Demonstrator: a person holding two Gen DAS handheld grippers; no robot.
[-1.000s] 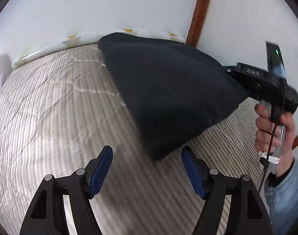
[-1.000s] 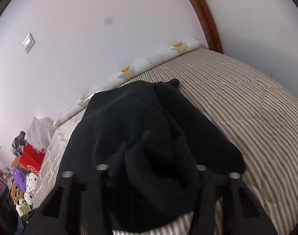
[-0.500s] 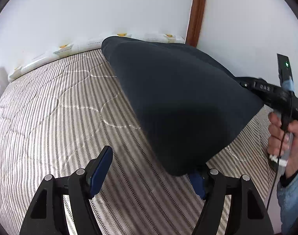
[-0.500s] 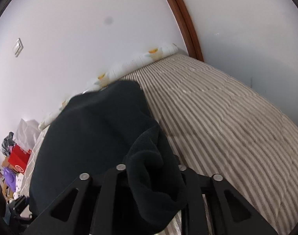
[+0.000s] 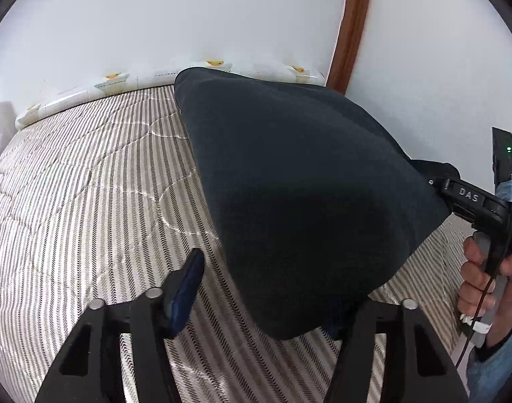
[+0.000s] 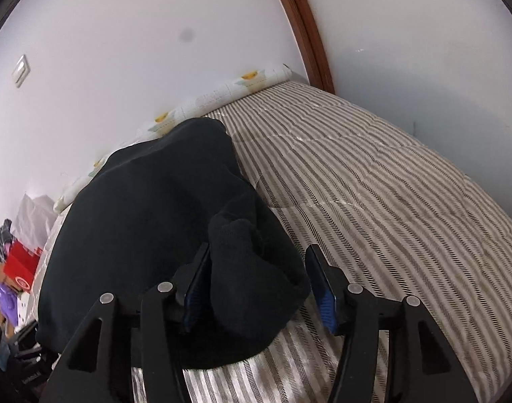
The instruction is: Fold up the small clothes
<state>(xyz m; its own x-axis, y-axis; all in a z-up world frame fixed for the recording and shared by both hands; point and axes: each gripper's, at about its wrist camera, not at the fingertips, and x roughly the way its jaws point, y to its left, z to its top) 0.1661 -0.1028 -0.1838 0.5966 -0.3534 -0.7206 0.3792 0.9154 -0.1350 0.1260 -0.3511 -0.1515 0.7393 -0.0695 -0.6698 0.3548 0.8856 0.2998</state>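
A dark navy garment (image 5: 299, 194) is held up over a striped bed (image 5: 88, 201), hanging as a wide sheet. My left gripper (image 5: 262, 288) is open; the cloth's lower corner hangs between its fingers and hides the right fingertip. My right gripper (image 6: 257, 288) has a bunched edge of the same garment (image 6: 155, 218) between its blue pads (image 6: 197, 288), which stand partly apart with a gap on the right side. The right gripper also shows in the left wrist view (image 5: 471, 198), held by a hand at the cloth's right corner.
The striped quilt (image 6: 373, 201) covers the bed. A rolled white pad with yellow prints (image 5: 104, 84) lies along the wall. A brown door frame (image 5: 353, 23) stands in the corner. Boxes and clutter (image 6: 14, 268) sit beyond the bed's left end.
The garment has been lifted and drawn toward the left gripper; its lower corner now hangs between the left fingers. The right jaws closed on the cloth, then widened slightly.
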